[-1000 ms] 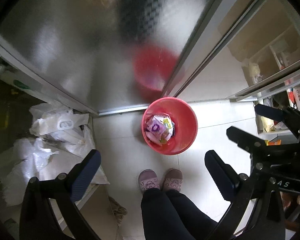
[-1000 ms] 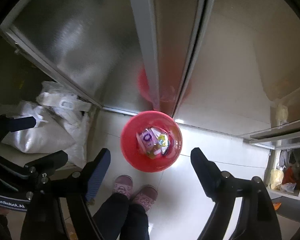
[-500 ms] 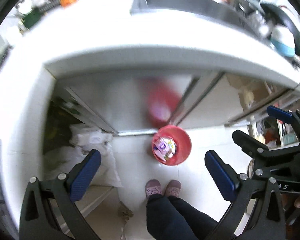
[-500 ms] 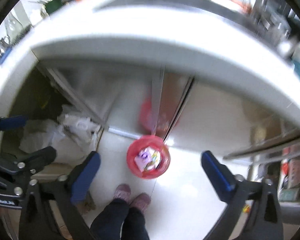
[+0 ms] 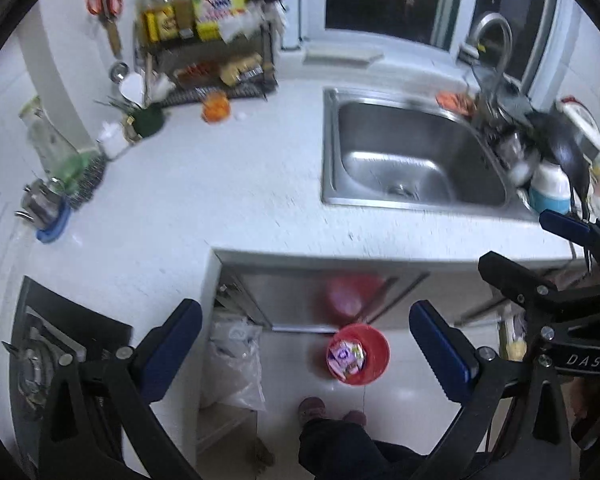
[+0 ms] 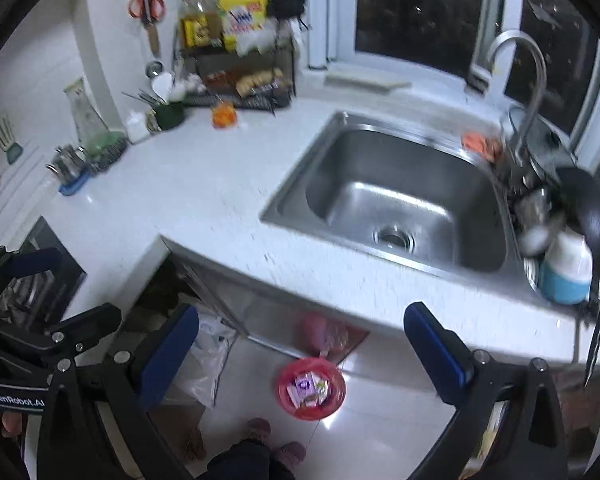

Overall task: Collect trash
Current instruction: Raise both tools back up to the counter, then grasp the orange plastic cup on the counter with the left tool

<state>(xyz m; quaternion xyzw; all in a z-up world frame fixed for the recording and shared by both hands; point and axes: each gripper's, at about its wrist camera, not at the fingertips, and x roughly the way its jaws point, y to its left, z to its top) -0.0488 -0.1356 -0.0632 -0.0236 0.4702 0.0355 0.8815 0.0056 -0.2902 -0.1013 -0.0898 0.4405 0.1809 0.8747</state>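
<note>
Now higher; red bin point(image 5: 358, 354) farther below.

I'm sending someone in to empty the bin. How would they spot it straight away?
Find the steel sink set in the white counter. On the pale tiled floor in front of the cabinet below it stands a small round red bin, holding crumpled wrappers, one purple and white. It is the only red thing on the floor; white plastic bags lie further left.

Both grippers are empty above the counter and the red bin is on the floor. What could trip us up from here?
1. The black pan leans off the pile of dishes at the sink edge; a passing right gripper could knock it down.
2. The red bin sits right by the person's feet and might get kicked over, spilling its wrappers.
</note>
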